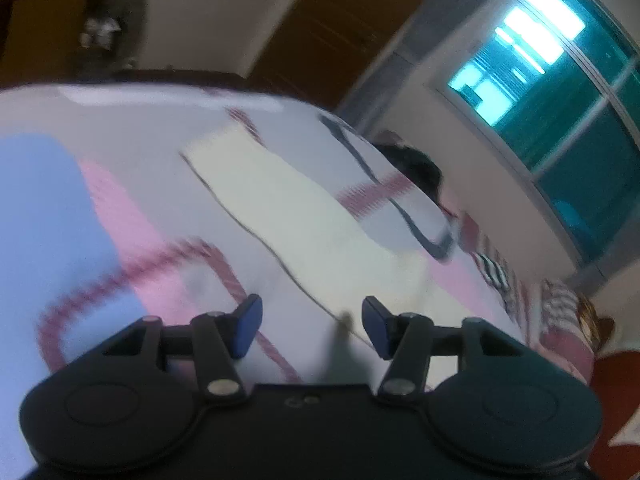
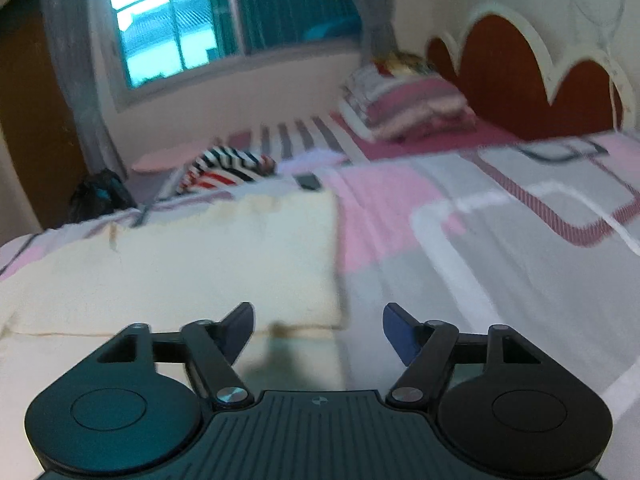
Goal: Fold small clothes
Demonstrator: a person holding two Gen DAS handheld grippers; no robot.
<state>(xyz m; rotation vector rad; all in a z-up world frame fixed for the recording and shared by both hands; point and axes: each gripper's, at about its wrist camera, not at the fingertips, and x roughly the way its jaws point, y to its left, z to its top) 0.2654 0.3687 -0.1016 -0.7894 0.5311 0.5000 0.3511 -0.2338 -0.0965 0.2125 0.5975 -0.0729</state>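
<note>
Bedroom walls, a teal-curtained window (image 2: 168,20) and a scalloped red headboard (image 2: 520,76) framed a bed (image 2: 500,240) spread with a pink, grey and white patterned sheet. On that sheet lay the cream garment (image 2: 180,264), flattened out, its near edge just in front of the right gripper (image 2: 318,330), whose jaws stood wide apart and held nothing. The left gripper (image 1: 312,326) hung above the same cream cloth, jaws likewise spread and empty. A striped garment (image 2: 228,168) sat bunched farther back near the window side, and folded bedding (image 2: 404,104) was stacked by the headboard. Both views were blurred.
</note>
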